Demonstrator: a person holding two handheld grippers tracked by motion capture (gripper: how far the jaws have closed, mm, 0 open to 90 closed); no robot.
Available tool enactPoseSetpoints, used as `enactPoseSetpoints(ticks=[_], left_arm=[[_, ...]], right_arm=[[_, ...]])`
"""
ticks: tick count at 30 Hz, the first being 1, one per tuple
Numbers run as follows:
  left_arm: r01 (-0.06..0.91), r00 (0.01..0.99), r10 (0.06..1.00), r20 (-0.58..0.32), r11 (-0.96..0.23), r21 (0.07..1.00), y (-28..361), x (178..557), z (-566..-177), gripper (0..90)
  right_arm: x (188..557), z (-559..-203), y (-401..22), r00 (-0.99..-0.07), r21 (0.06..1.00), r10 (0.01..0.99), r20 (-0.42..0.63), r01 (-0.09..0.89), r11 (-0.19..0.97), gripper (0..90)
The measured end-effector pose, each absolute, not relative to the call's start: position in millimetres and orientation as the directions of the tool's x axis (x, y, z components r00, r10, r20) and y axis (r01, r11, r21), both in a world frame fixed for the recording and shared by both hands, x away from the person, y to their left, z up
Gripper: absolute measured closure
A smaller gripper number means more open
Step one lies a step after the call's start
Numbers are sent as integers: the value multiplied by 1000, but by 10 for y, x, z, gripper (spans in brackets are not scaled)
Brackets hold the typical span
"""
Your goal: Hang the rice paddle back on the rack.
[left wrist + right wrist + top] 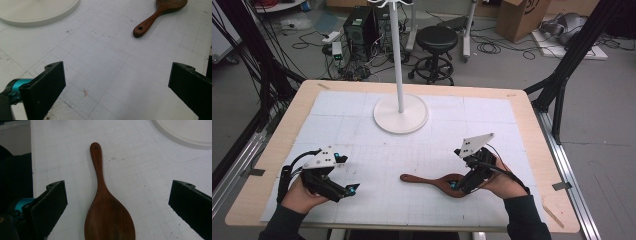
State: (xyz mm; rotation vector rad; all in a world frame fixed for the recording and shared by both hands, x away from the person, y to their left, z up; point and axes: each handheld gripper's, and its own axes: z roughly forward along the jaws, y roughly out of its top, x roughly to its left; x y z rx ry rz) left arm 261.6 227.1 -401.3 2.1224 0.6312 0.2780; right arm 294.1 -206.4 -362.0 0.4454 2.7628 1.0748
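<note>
- Cables, a black stool (436, 39) and a computer tower (360, 26) crowded the grey floor behind a wooden desk (537, 145) covered by a white gridded mat (422, 150).
- On the right gripper (460, 186), the fingers (51, 202) were spread wide and gripped nothing; in the right gripper view the two black fingers stood either side of the bowl of a dark wooden spoon (107, 217), not touching it.
- That wooden spoon (432, 180) lay flat on the mat near the desk's front edge, right of centre, its bowl under the right gripper and its handle, with a small hole at the end, pointing toward the left gripper.
- The left gripper (352, 189) also had its fingers (47, 85) released and wide apart, over bare mat, well apart from the spoon (160, 15).
- A hand held each gripper from the desk's near edge, dark sleeves behind.
- Farther back, a white round stand base (401, 114) with an upright pole sat on the mat.
</note>
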Motion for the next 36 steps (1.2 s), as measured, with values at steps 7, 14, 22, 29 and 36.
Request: enactPoseSetpoints(ticks=[7, 14, 22, 29, 36], left_arm=[[336, 847, 531, -32, -487, 807, 2270, 2613, -4017, 17], [335, 848, 529, -32, -487, 807, 2270, 2611, -4020, 17], [335, 850, 525, -36, -486, 807, 2271, 2608, -4022, 17], [333, 850, 526, -35, -485, 809, 2278, 2607, -4025, 17], [332, 853, 521, -37, -485, 809, 2282, 2600, -4026, 17]], right_arm=[[2971, -3613, -1970, -963, 650, 268, -16, 194, 735, 10], [3010, -3599, -1863, -972, 596, 233, -29, 170, 785, 9], [3032, -3627, -1735, -979, 542, 202, -37, 151, 827, 10], [3065, -3647, -1603, -983, 494, 180, -38, 138, 858, 24], [3087, -3683, -1499, -986, 463, 162, -29, 130, 877, 26]])
